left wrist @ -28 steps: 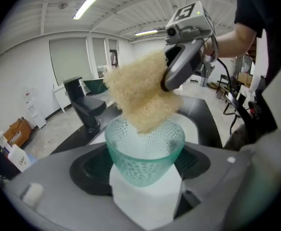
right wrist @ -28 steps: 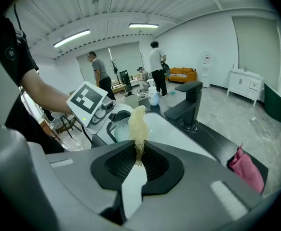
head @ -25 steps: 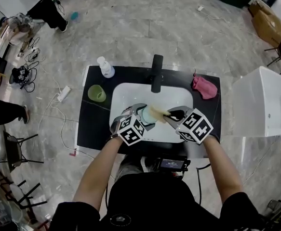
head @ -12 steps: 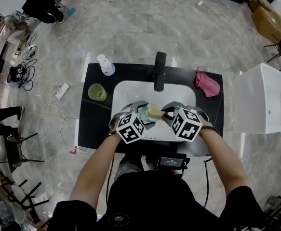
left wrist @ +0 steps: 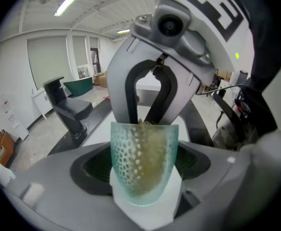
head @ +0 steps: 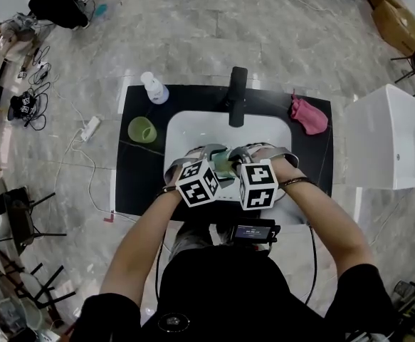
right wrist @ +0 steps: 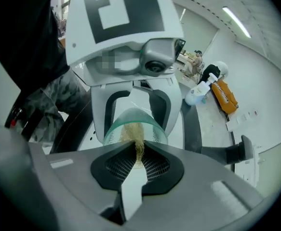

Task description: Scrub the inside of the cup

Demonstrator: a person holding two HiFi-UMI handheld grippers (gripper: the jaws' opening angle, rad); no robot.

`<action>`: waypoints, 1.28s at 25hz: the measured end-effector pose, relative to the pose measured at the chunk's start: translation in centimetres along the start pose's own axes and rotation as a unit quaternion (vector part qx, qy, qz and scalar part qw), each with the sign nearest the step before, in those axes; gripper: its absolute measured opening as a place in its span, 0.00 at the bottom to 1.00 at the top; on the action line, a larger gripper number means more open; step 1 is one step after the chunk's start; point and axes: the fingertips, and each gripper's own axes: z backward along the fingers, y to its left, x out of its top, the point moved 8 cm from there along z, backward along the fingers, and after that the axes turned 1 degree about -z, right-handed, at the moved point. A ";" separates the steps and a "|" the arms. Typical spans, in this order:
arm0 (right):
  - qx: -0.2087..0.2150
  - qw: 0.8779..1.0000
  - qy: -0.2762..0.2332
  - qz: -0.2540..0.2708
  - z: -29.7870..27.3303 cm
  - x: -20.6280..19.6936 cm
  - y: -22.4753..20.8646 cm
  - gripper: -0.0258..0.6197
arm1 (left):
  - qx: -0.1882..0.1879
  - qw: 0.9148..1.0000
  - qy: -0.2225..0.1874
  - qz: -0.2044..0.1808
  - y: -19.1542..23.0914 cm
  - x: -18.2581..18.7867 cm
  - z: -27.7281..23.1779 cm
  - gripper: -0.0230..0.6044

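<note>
With the white basin (head: 193, 130) as the dial, its 6 o'clock edge is blocked by the left gripper (head: 214, 161) and right gripper (head: 241, 159) meeting nose to nose, the teal cup (head: 223, 164) clamped in the left and its mouth plugged by the sponge (right wrist: 136, 138) pinched in the right. The black faucet (head: 237, 98) overhangs at 12 o'clock, with open basin between it and the grippers. On the counter (head: 132, 184) a green cup (head: 142, 129) stands at 9 o'clock, a white bottle (head: 154, 88) at 11 and a pink cloth (head: 308, 115) at 2; 8 o'clock lies bare.

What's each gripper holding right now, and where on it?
The left gripper holds the teal cup by its sides, jaws wide around the body. The right gripper pinches the tan sponge by its near edge; the rest reaches into the cup.
</note>
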 end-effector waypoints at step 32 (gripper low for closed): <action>0.168 0.806 -0.139 -0.551 -1.7 -2.4 -1.9 0.10 | 0.159 0.973 0.019 -0.166 -0.5 -1.2 0.3 0.63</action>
